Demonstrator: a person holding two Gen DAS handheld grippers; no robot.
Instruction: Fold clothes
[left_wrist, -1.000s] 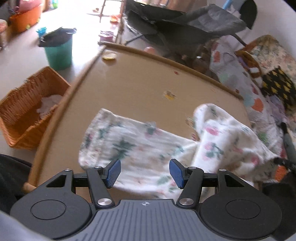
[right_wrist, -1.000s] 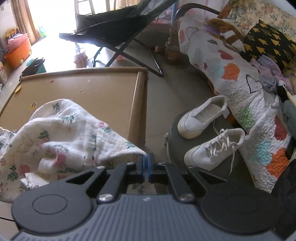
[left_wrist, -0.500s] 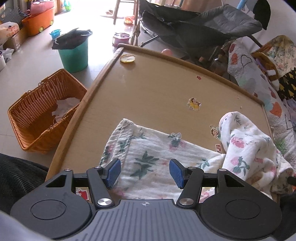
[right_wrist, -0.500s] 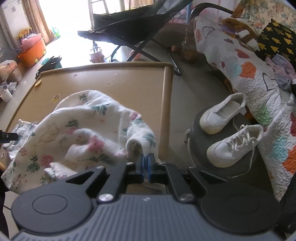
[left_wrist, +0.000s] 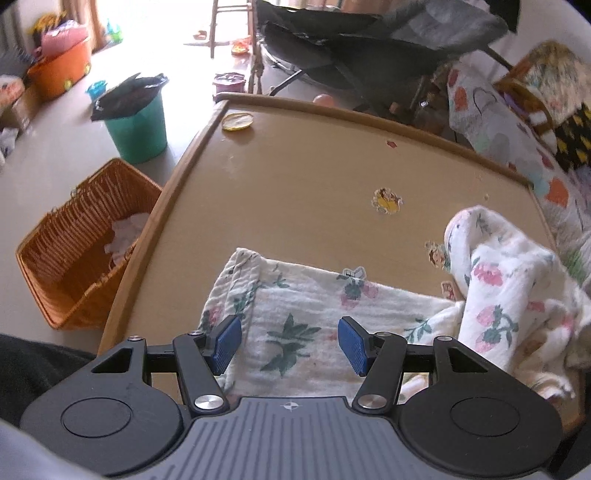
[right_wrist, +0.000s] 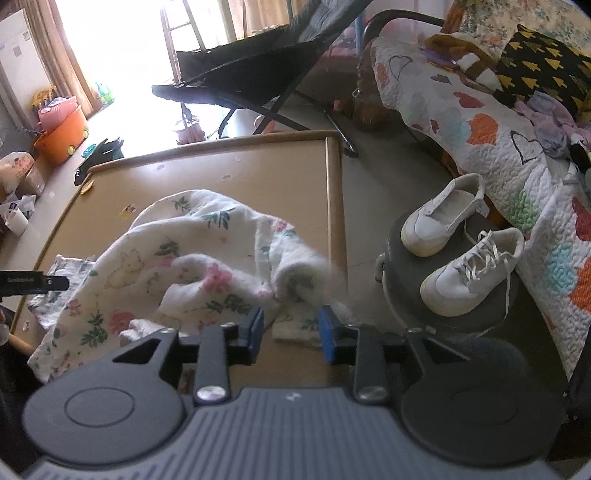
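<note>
- On the counter (left_wrist: 314, 173) the floral garment (left_wrist: 295, 325) lay with its near left part spread flat and its right part heaped in a loose mound (right_wrist: 192, 258) by the right edge.
- A second before, my right tongs (right_wrist: 290, 330) had been pinched tight on a fold of that mound and carrying it over the cloth; by this moment the jaws were opening, and the fold, blurred in the right wrist view, was slipping free just beyond the pads.
- I judged that as the release of one fold-over, with the mound still too rumpled to count as folded.
- A scrap of cloth showed between the right pads, but neither pad pressed on it, so I read that side as holding nothing.
- My left tongs (left_wrist: 288, 345) stood about half open, as they had the whole second, hovering over the flat part; I could not tell whether the pads brushed the fabric, and they gripped nothing.
- Off the counter's left side sat a wicker basket (left_wrist: 70, 251) on the floor.
</note>
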